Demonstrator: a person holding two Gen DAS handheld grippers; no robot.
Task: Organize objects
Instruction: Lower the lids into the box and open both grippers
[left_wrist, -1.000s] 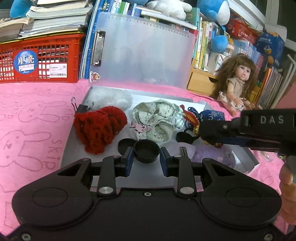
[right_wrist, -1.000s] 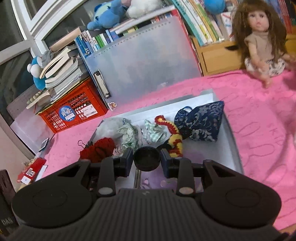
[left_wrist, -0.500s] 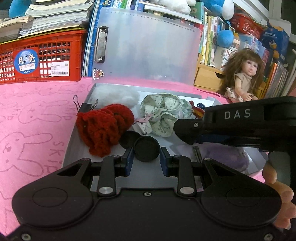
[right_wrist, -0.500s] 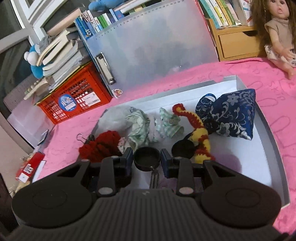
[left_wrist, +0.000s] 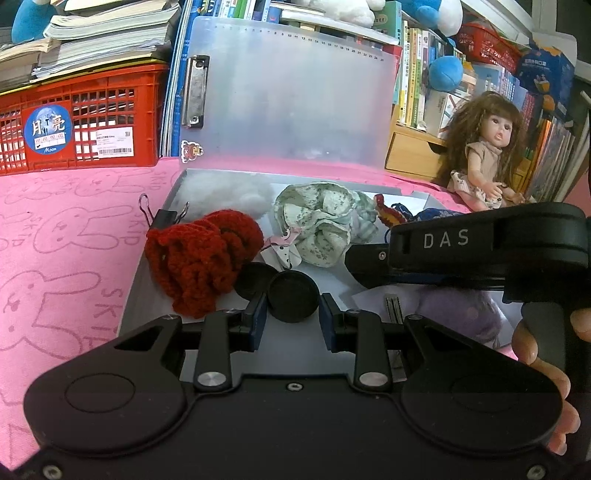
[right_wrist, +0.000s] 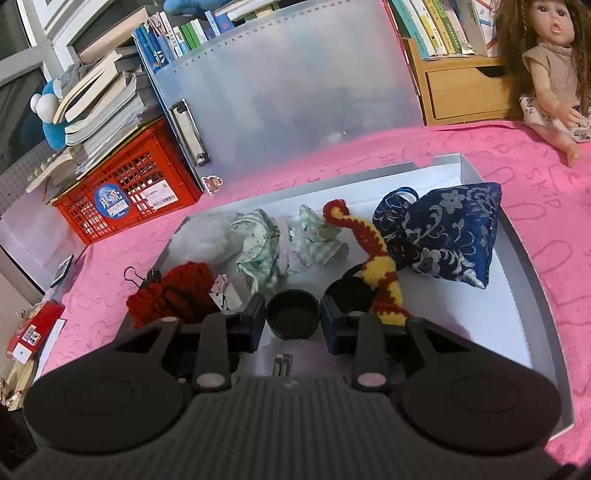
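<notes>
Your right gripper (right_wrist: 293, 319) pinches the black cup (right_wrist: 293, 318) open side up, just before the red knit (right_wrist: 173, 295) in the tray (right_wrist: 517, 236); left gripper (left_wrist: 293, 316) pinches the cap (left_wrist: 293, 301), equally near.

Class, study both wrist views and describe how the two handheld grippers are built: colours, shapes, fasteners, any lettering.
Both grippers are black plastic. The left gripper has a smooth body with two round embossed discs, silver pivot screws and dark blue pads on its fingers. The right gripper has the same shape, but its top is ribbed. Seen from the left wrist, its side carries white lettering "DAS".
</notes>
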